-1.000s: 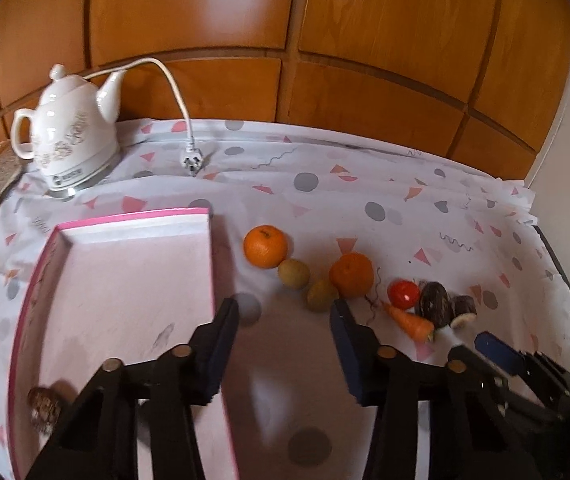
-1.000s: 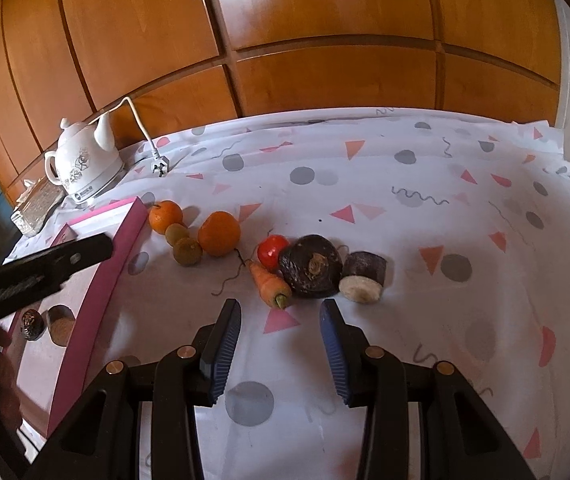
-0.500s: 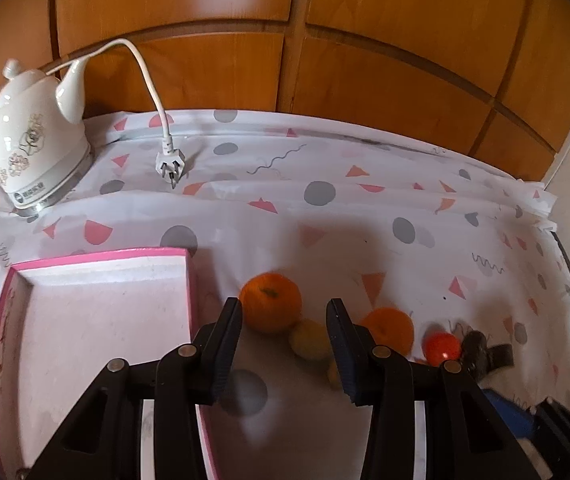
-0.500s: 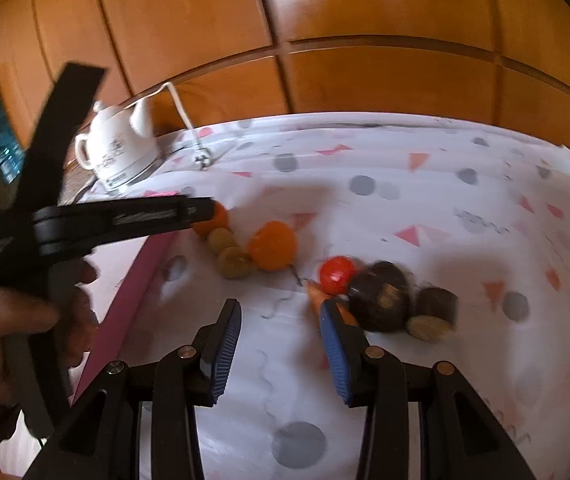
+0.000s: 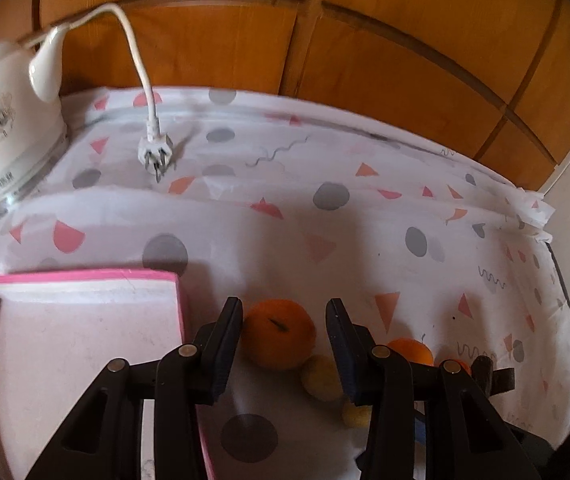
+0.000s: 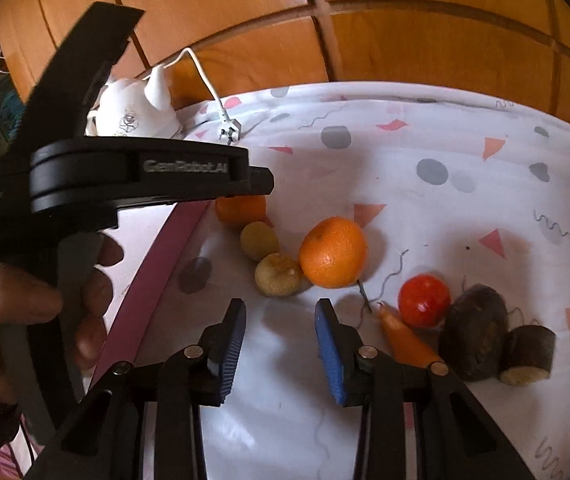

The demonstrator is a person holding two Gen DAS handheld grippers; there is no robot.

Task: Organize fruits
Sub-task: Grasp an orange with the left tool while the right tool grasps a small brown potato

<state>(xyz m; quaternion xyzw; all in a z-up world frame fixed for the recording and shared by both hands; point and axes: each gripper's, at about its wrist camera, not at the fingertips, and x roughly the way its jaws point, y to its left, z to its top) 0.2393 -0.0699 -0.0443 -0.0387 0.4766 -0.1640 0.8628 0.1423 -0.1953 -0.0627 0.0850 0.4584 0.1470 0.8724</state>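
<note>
Orange fruit (image 5: 278, 333) sits between the spread fingers of the left gripper (image 5: 283, 322) — beside the pink tray (image 5: 85, 276). Right gripper (image 6: 279, 324) fingers are spread too — a yellowish fruit (image 6: 277, 274) lies just ahead on the table (image 6: 425, 208).

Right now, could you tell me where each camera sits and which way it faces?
Left wrist: on the left gripper, low over the table, facing the wooden wall; open fingers straddle an orange beside the pink tray.
Right wrist: on the right gripper, facing the produce; the left hand shows.
Shared: kettle, oranges.
</note>
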